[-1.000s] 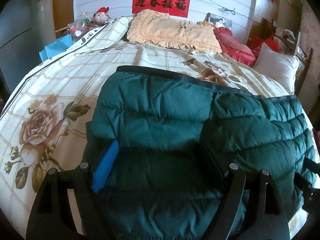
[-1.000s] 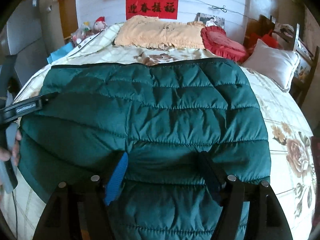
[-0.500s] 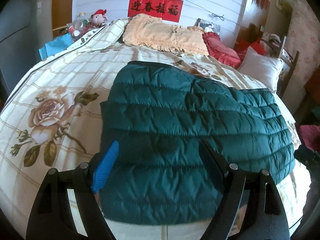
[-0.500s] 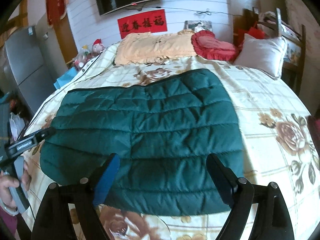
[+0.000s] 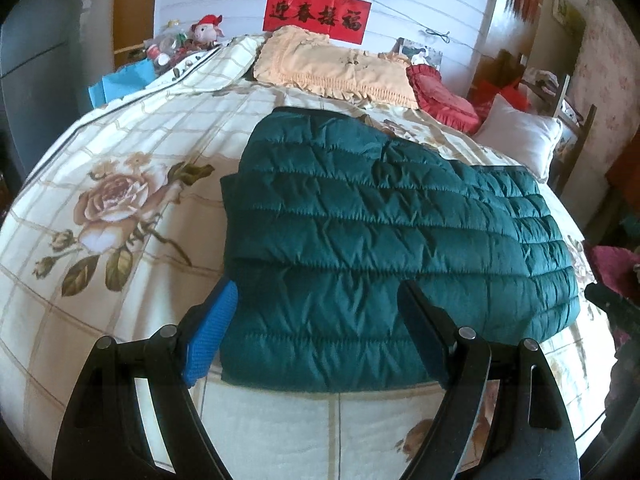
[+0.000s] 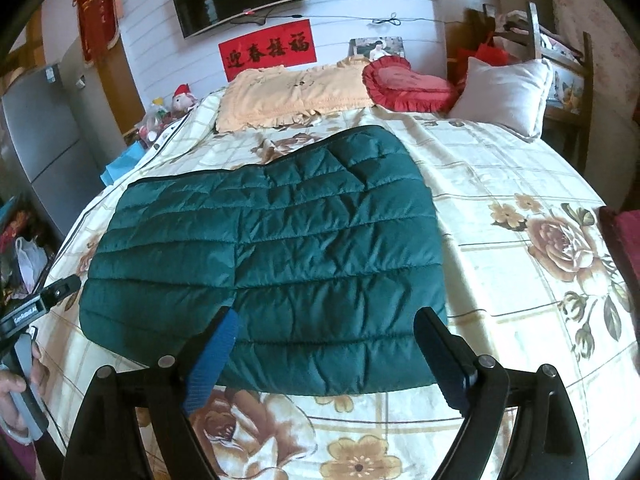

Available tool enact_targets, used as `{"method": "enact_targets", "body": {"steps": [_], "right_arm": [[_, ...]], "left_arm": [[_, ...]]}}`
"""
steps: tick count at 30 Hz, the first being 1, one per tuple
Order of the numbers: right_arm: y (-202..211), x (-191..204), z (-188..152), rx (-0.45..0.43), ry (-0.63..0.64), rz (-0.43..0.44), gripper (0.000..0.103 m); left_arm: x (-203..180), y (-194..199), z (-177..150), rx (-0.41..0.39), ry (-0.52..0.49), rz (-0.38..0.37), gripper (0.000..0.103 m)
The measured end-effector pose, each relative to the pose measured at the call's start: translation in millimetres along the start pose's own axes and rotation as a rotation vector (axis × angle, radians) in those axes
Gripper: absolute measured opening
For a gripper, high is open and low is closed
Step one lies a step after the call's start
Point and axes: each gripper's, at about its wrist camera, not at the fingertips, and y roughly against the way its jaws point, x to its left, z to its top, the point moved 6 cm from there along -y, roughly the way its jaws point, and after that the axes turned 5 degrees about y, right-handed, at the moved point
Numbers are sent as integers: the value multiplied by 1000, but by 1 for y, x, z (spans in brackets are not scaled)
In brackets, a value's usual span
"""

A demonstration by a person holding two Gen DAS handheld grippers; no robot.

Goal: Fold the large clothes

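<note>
A dark green quilted jacket (image 5: pixel 380 240) lies folded flat on the bed; it also shows in the right wrist view (image 6: pixel 280 248). My left gripper (image 5: pixel 320 332) is open and empty, held above the jacket's near left corner. My right gripper (image 6: pixel 324 344) is open and empty, held above the jacket's near edge. The left gripper also shows at the left edge of the right wrist view (image 6: pixel 28 312), held in a hand. Part of the right gripper shows at the right edge of the left wrist view (image 5: pixel 612 308).
The bed has a cream floral cover (image 5: pixel 120 208). At its head lie a peach pillow (image 6: pixel 296 92), a red heart cushion (image 6: pixel 408 84) and a white pillow (image 6: pixel 504 96). A grey fridge (image 6: pixel 36 140) stands at the left. A wooden chair (image 6: pixel 560 48) stands at the right.
Both grippers have pulled back and up from the jacket, so it looks smaller and lies wholly on the bed. Both stay open.
</note>
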Motion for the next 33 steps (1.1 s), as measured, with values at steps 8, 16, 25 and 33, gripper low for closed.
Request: {"method": "enact_targets", "body": {"steps": [8,16,25,33], "right_arm": [[-8,-48,-10,28,-100,-62,90],[-49,-78,-8,72,-200,-20,92],[-51,-43,-5,61,-102,60,39],[-19,-30,-10,50,-39,63,27]], "left_arm": [[26,-9,-14,56,89,-41,82],[46,-23,-22,95,129,-15,82],[43,-31,-25,115,107,-11,82],[46,-30,-25,110,111,-22,82]]}}
